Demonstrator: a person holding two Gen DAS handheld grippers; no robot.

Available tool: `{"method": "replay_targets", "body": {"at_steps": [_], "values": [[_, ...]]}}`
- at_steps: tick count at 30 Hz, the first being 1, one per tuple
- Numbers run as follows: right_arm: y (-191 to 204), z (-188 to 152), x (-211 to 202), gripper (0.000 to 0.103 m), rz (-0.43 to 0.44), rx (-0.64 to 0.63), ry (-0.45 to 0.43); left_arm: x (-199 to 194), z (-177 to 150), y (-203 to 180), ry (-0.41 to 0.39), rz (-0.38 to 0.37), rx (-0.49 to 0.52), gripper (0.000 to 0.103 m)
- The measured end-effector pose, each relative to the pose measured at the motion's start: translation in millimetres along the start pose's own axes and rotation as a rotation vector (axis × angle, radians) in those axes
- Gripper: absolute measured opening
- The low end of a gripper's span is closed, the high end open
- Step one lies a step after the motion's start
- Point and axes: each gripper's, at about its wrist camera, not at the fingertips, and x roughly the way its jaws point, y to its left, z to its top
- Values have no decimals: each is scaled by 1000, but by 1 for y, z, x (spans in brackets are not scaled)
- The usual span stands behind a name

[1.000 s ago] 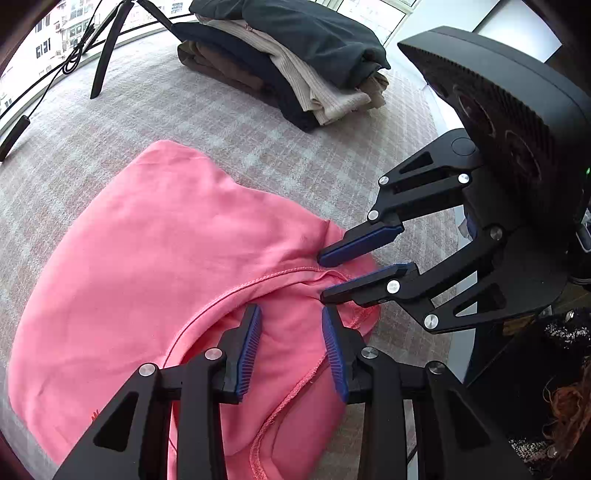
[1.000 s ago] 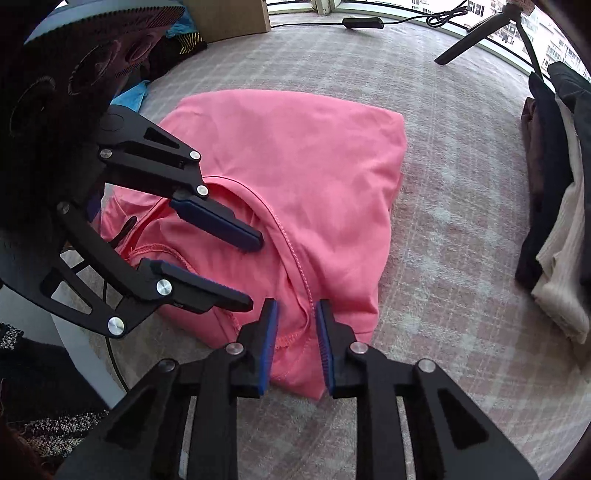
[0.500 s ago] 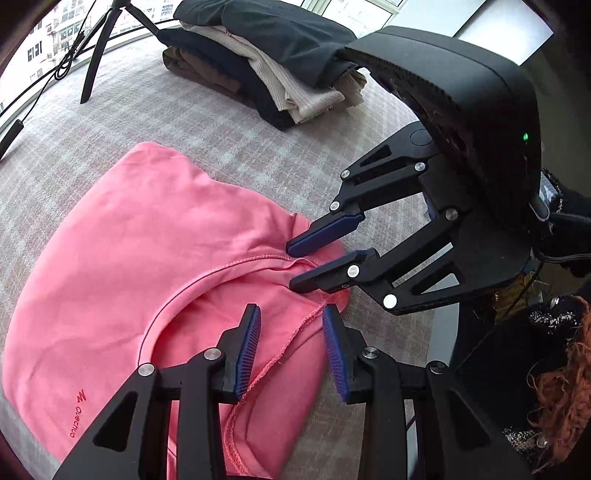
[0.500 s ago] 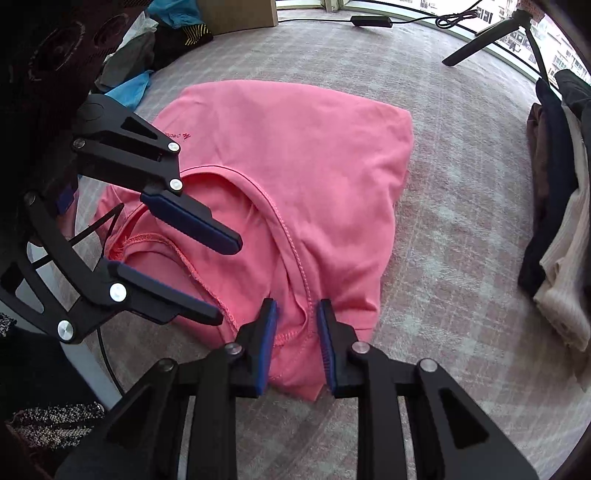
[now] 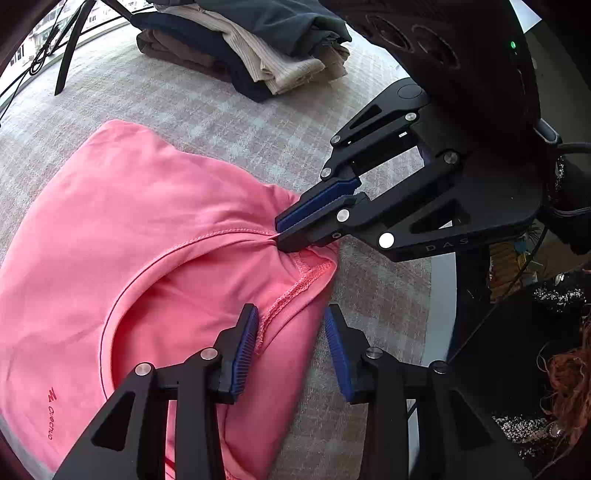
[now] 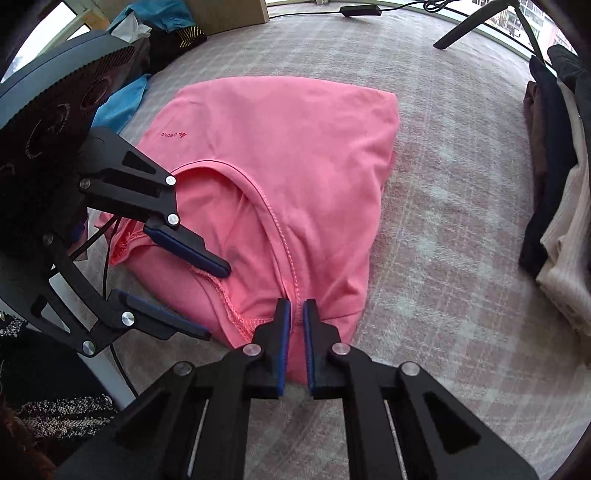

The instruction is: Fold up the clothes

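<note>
A pink shirt (image 5: 129, 221) lies partly folded on the checked carpet, its neckline seam curving toward me. My right gripper (image 6: 296, 304) points steeply down at the near edge; its jaws are closing and the pads pinch the neckline seam. The left wrist view shows that right gripper (image 5: 280, 233) nipping the bunched pink fabric. My left gripper (image 5: 291, 314) straddles the shirt's stitched edge beside it, jaws opening, fabric between the pads but not pressed. In the right wrist view the left gripper (image 6: 216, 301) sits at the left over the pink shirt (image 6: 295, 147).
A stack of folded clothes (image 5: 258, 44) sits on the carpet (image 5: 240, 118) beyond the shirt, at the right edge (image 6: 554, 203) in the right wrist view. A tripod leg (image 6: 476, 22), a blue cloth (image 6: 122, 103) and a cardboard box (image 6: 229, 11) lie farther off.
The right gripper's jaws have closed on the neckline seam, bunching the fabric. The left gripper has slid a little along the shirt's edge, and the shirt's logo has come into view.
</note>
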Motion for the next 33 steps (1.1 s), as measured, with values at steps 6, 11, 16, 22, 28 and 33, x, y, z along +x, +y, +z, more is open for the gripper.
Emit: {"method": "replay_targets", "body": {"at_steps": [6,11,16,22,28,33], "values": [[-17,-3,-23,4,51,99,-67,-2,-1,1,-5,3,-3,36],[-24,-8,-42,4,96,118,-100,-10,16,8,-80,-11,-57,36],[-15,4,-34,4,141,138,-112,2,42,13,-109,-33,-56,36],[-13,4,-18,5,246,163,-20,14,30,4,-57,-47,-23,36],[-26,-6,-17,6,273,193,-17,-4,21,8,-73,-24,-36,37],[-44,-1,-11,35,87,196,-57,-11,25,16,-72,23,-43,38]]}}
